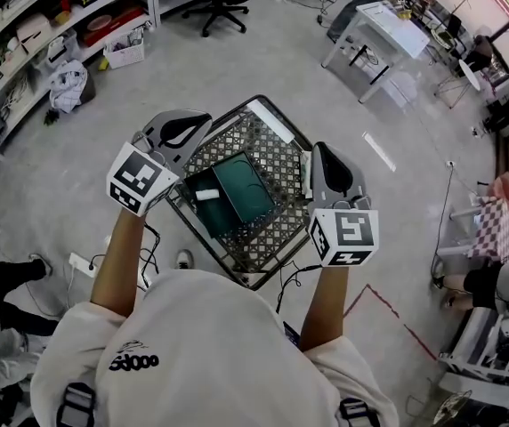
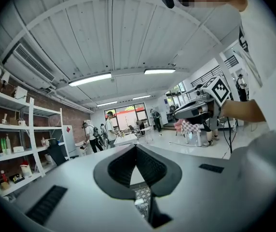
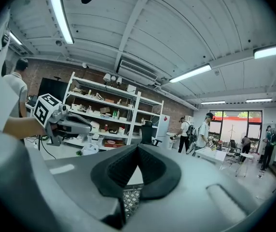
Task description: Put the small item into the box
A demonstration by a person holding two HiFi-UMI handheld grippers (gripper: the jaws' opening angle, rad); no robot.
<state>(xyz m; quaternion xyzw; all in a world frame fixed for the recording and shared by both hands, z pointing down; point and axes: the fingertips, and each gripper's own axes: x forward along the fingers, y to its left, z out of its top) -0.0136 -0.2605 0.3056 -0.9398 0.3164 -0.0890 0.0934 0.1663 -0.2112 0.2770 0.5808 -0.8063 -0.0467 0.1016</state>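
My left gripper [image 2: 136, 146] and right gripper [image 3: 138, 146] are pinched together, empty, over the table's [image 1: 283, 160] middle — dropping in unopened, I'd just shove the small item [image 1: 208, 194] aside.

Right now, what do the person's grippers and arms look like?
Both the left gripper and right gripper are smooth grey shells with black ribbed pads, narrowing to a point. Each carries a white cube printed with black square markers. The person wears a white short-sleeved T-shirt with small black print on one sleeve.

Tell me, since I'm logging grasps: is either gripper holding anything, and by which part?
Nothing is held: left gripper and right gripper are both shut and empty.
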